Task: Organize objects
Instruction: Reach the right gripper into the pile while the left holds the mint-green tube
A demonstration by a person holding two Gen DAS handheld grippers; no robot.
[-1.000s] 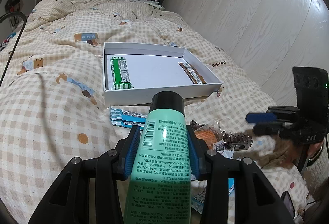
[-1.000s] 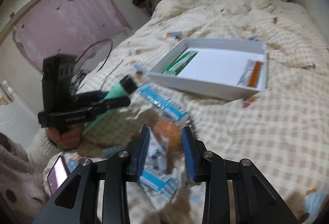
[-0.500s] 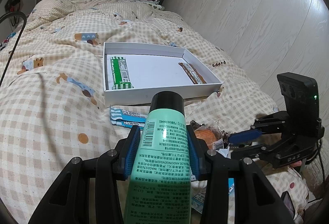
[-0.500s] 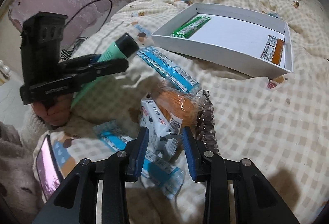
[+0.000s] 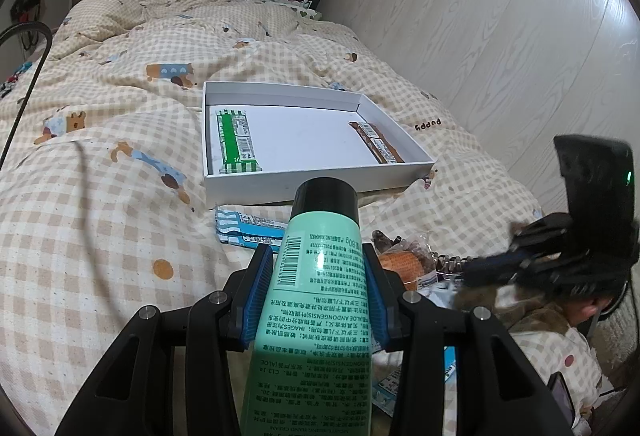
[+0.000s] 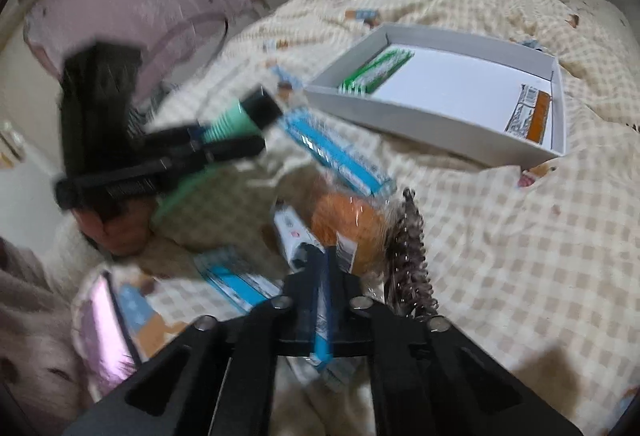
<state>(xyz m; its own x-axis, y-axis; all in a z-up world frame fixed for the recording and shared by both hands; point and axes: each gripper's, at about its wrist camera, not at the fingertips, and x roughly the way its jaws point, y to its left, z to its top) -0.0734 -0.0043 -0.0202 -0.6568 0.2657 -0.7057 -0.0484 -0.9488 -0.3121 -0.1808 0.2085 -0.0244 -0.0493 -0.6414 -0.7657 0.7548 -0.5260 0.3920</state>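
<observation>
My left gripper is shut on a mint-green hand cream tube with a black cap, held above the quilt in front of the white box. The box holds a green bar on its left and a brown bar on its right. My right gripper is shut, its tips down in a pile of packets at a small white carton and an orange bun in clear wrap. Motion blur hides whether a wrapper edge is pinched.
A brown hair claw lies right of the bun. Blue packets lie around the pile. A phone rests near a person's lap. A wood-panel wall runs along the bed's right side.
The right gripper's jaws have gone from apart to shut, and it has dipped closer into the packet pile. The left gripper and its tube have stayed still.
</observation>
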